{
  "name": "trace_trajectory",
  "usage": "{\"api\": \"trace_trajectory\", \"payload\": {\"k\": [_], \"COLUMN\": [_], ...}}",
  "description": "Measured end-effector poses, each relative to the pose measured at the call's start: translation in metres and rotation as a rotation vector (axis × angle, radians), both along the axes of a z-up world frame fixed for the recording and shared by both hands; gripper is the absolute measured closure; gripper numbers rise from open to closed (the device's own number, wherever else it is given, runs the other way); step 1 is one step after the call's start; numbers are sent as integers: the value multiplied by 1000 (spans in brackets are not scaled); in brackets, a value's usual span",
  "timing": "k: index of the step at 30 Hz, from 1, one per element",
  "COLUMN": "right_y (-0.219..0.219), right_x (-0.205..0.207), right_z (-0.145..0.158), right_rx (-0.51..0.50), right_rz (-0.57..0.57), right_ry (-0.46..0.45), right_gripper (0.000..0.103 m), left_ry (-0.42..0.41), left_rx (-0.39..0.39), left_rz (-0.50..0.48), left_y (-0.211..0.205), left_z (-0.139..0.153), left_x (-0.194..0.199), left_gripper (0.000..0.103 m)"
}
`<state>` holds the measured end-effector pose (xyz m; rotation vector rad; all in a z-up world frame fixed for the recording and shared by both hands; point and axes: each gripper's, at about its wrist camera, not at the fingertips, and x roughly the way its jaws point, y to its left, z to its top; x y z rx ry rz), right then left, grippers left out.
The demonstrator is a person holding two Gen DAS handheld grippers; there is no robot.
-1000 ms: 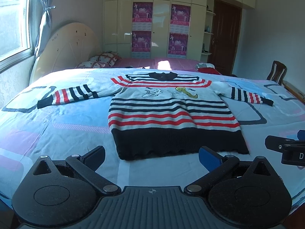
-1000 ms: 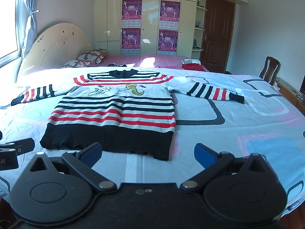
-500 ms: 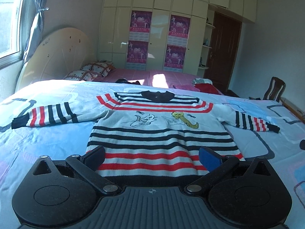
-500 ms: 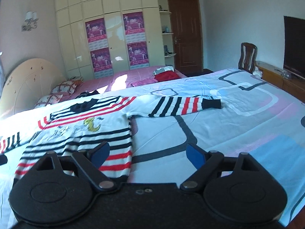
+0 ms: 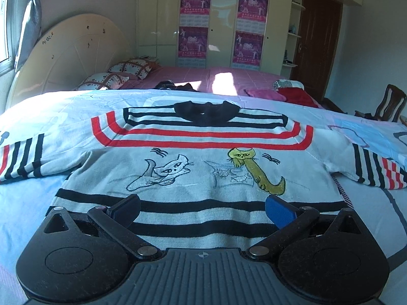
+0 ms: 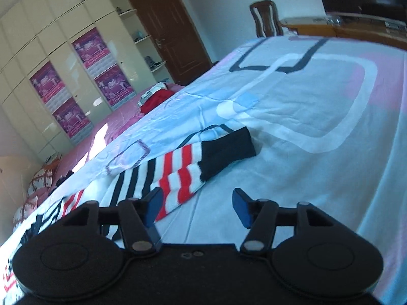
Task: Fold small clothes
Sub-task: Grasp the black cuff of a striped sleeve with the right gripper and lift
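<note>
Pale blue bedding (image 5: 23,203) with grey and pink outlines covers the bed on which everything lies. Nearest, the left gripper (image 5: 202,209) hangs over the lower stripes of the sweater (image 5: 203,178), its fingers wide apart with nothing pressed between them. The right gripper (image 6: 197,207) is over the sweater's right sleeve (image 6: 178,175), near the dark cuff; its jaws have just been closing and now stand half open, with the sleeve's edge and bare sheet between them, not clamped. The sweater lies flat, chest up, with two drawn cats, collar toward the far edge. Beyond are pillows (image 5: 119,72), a pink bed, a wardrobe with purple posters (image 5: 195,23) whose writing is too small to read, a brown door (image 5: 318,45) and a chair (image 6: 264,17).
</note>
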<state>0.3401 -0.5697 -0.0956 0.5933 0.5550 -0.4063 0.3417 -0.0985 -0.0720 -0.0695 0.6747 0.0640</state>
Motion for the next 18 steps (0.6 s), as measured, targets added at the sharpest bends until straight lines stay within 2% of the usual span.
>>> {"api": "trace_trajectory", "payload": {"k": [4,6,11,13,18], "right_y": [-41,-52,-47,-48,-53], "right_x": [31,38,55,59,53], "right_z": [-33,-41,-42,-42,-42], "right_rx": [183,231,165,144,131], "right_rz": [-75,-94,-72,-75,-72], "right_ry": [-19,-56,-35,-18,-23], "right_gripper": [37,37,41,57,71], "left_ry": [28,39,57,61,74], "left_rx": [-2,-7,3,13,9], "left_rz": [-12,-17,-10,-2,31], "left_y": [-20,-27,-35,-35,-27], "left_z": [-11,-15,-23,-24,-21], "left_x": [25,33,45,49,56], "left_gripper": [0,0,0,0,0]}}
